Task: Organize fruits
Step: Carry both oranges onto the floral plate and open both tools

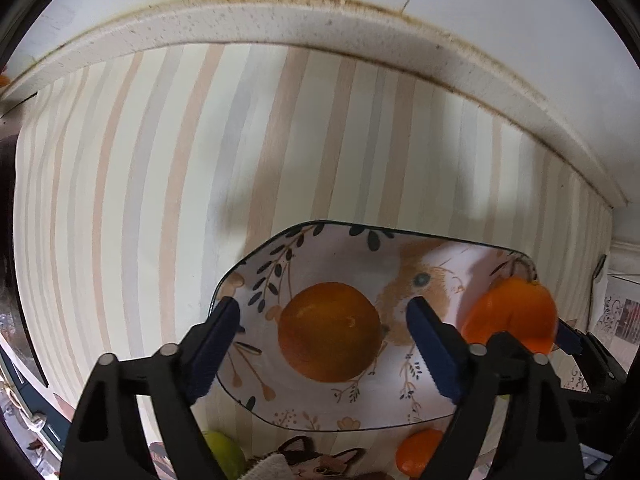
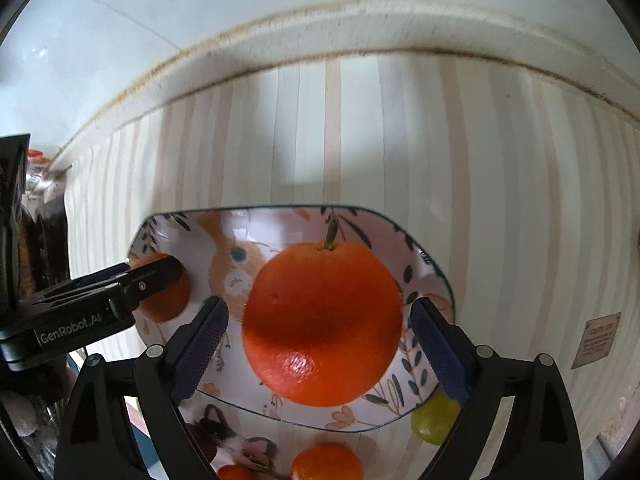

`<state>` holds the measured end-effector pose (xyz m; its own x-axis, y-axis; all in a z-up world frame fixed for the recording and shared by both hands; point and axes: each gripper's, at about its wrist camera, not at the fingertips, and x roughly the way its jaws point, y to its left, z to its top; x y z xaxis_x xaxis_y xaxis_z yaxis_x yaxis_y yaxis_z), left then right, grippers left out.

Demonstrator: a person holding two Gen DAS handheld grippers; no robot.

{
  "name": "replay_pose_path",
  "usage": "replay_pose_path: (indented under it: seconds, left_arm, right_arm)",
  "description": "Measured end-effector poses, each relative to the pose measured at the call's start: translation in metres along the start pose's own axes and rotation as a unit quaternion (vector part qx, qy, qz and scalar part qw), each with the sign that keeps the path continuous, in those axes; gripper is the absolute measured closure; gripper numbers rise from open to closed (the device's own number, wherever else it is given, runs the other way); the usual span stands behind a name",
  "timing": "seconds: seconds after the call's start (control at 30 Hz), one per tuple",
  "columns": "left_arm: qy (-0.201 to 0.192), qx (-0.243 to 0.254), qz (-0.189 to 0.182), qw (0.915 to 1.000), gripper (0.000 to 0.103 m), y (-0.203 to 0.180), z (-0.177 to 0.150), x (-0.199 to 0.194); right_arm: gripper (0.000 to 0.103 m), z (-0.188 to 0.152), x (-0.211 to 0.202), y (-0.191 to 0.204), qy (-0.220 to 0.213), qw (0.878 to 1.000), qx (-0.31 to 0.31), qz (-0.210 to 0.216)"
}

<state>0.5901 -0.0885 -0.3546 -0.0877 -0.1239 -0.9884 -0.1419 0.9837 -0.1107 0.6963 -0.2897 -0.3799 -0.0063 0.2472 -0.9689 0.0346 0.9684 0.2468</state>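
A patterned plate [image 1: 320, 248] with a rabbit print lies on the striped tablecloth. In the left wrist view my left gripper [image 1: 324, 334] is open, its jaws either side of a dark orange [image 1: 329, 332] on the plate, not touching it. In the right wrist view my right gripper [image 2: 320, 336] is open around a large bright orange [image 2: 322, 324] over the plate [image 2: 424, 276]. That orange shows at the right in the left view [image 1: 512, 312]. The dark orange [image 2: 166, 300] is partly hidden by the left gripper's fingers [image 2: 156, 276].
A green fruit [image 2: 434, 420] lies at the plate's near right edge, also seen in the left view [image 1: 224, 454]. Small oranges [image 2: 326, 462] [image 1: 416, 450] and a cat-print item [image 2: 220, 440] lie nearer. A raised counter ledge [image 1: 280, 20] runs behind.
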Motion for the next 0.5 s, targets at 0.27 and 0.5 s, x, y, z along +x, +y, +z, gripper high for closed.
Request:
replay_pose_path:
  seconds: [0.27, 0.5]
  left_arm:
    - [-0.009, 0.009, 0.000, 0.9999, 0.017, 0.002, -0.035, -0.022]
    - [-0.054, 0.018, 0.021, 0.9981, 0.017, 0.017, -0.076, -0.058]
  right_arm:
    - [0.008, -0.036, -0.036, 0.001, -0.017, 1.000, -0.008, -0.001]
    - [0.008, -0.075, -0.056, 0.014, -0.038, 0.999, -0.007, -0.007]
